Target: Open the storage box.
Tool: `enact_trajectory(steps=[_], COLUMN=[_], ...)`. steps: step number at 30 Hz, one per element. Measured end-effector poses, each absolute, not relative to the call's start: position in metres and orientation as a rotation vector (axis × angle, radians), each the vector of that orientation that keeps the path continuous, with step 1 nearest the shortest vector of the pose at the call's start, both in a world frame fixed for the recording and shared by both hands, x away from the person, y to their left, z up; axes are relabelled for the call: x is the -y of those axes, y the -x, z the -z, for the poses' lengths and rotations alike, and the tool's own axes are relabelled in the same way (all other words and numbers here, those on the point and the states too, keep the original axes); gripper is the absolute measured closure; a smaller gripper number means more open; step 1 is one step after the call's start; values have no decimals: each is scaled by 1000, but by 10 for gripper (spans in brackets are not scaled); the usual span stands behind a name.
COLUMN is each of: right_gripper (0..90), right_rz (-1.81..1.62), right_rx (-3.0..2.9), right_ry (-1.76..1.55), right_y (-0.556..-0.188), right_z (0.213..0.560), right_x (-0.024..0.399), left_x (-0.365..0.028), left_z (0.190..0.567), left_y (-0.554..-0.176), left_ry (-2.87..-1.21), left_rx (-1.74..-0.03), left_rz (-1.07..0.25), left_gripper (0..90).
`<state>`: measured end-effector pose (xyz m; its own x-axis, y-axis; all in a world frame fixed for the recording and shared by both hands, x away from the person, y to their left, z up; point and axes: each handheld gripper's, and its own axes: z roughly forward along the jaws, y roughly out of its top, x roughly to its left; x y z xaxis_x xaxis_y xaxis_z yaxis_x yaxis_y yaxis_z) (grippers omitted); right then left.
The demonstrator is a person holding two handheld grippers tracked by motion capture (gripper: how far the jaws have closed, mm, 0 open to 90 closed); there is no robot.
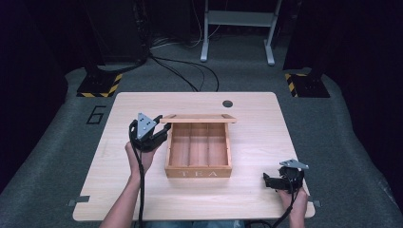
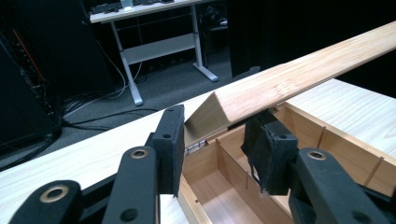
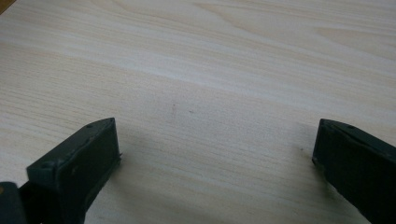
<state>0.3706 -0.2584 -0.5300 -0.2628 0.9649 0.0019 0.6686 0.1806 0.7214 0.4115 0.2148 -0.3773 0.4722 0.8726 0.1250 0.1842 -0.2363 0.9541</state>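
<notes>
Left gripper (image 2: 212,140) clamped on raised lid (image 2: 299,79) corner at tea box's (image 1: 198,172) ten o'clock, right gripper (image 3: 215,154) spread wide, rested on table (image 1: 256,123) at four o'clock.

box (image 1: 198,172): middle of table (image 1: 252,123) | lid (image 1: 198,118): up at box's back edge | left hand-held gripper (image 1: 159,134): left of box, at lid's corner | right hand-held gripper (image 1: 269,181): right of box

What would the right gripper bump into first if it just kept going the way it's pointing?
Probably the bare table. The right gripper, jaws wide apart with nothing between them, looks tilted down at the wood. From above it points left, below the tea box, likely passing in front of it.
</notes>
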Motion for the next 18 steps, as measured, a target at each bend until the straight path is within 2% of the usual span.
enact_trajectory(steps=[18], right_gripper=[1], right_rz=[-856], right_rx=[-2002], right_ry=[-1534], right_y=[-371], right_z=[530], right_x=[258], left_x=[-218], left_z=[362], left_y=[-427], left_ry=[-1732], left_rx=[-913], left_rz=[-822], left_gripper=[617])
